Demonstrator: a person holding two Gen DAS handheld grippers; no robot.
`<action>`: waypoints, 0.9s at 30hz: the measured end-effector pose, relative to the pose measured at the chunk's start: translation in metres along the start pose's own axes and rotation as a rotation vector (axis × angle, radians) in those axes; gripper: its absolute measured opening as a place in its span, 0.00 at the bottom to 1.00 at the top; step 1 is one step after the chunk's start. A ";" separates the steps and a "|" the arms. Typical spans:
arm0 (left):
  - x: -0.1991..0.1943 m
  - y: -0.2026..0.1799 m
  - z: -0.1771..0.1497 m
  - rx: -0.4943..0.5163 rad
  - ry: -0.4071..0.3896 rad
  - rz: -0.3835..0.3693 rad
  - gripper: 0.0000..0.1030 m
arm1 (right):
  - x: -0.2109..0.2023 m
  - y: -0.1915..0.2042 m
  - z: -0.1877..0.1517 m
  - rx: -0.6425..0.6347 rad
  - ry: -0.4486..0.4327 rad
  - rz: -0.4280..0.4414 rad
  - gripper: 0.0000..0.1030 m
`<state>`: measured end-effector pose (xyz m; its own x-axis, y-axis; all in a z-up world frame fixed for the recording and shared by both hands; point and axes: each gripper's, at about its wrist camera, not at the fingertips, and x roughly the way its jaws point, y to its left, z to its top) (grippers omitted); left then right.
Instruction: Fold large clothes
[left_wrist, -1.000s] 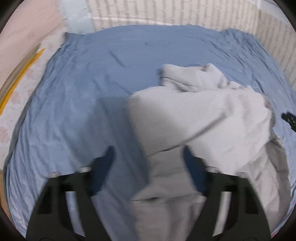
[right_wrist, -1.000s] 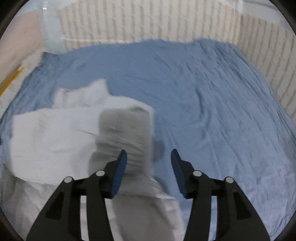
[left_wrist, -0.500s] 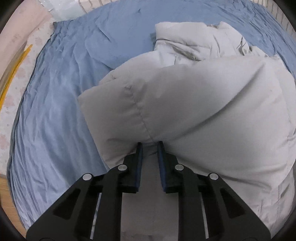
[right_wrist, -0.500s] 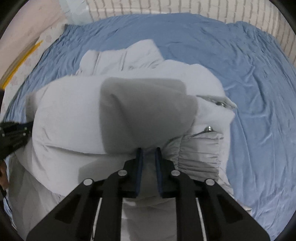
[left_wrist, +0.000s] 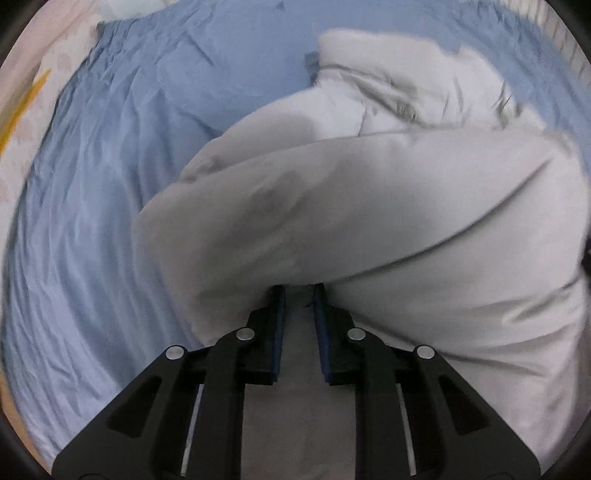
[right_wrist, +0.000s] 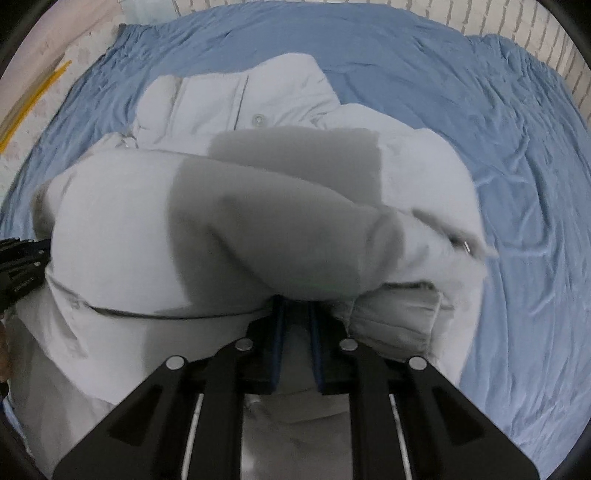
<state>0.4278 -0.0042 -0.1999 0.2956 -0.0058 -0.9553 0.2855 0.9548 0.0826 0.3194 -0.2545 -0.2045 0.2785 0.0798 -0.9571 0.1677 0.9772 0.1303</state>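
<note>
While a pale grey padded jacket (left_wrist: 388, 206) lies bunched on a wrinkled blue bedsheet (left_wrist: 96, 206), both grippers point steeply down into it and each pinches a fold of its fabric. Seen from the left wrist, the left gripper (left_wrist: 299, 291) has its blue-lined jaws drawn nearly together with a strip of grey cloth clamped between them; the puffy bulk of the jacket swells up directly beyond the fingertips and fills the right half of that view, with a collar-like part lying further back toward the far side of the sheet. Seen from the right wrist, the right gripper (right_wrist: 295, 304) is likewise closed tight on a fold of the same jacket (right_wrist: 122, 229), its tips buried under a rounded roll of fabric on which a dark shadow falls. A gathered, elastic-looking cuff (right_wrist: 402, 317) lies just to the right of those tips, and a small snap button (right_wrist: 257, 119) shows on the flatter part of the garment further away. At the left edge of the right-wrist view, a black piece of the other gripper touches the jacket's side. A pale striped wall (right_wrist: 517, 40) stands beyond the sheet.
</note>
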 end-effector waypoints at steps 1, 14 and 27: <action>-0.013 0.004 -0.006 -0.015 -0.025 -0.011 0.17 | -0.013 -0.003 -0.002 0.012 -0.022 0.016 0.13; -0.003 0.018 0.018 -0.094 0.028 0.024 0.13 | -0.002 0.020 0.043 0.055 -0.084 0.030 0.10; 0.023 0.029 0.029 -0.107 0.142 -0.049 0.11 | 0.035 0.026 0.065 0.020 0.031 -0.033 0.09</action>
<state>0.4692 0.0145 -0.2110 0.1503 -0.0180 -0.9885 0.1959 0.9805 0.0120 0.3950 -0.2387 -0.2178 0.2426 0.0537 -0.9686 0.1957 0.9752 0.1031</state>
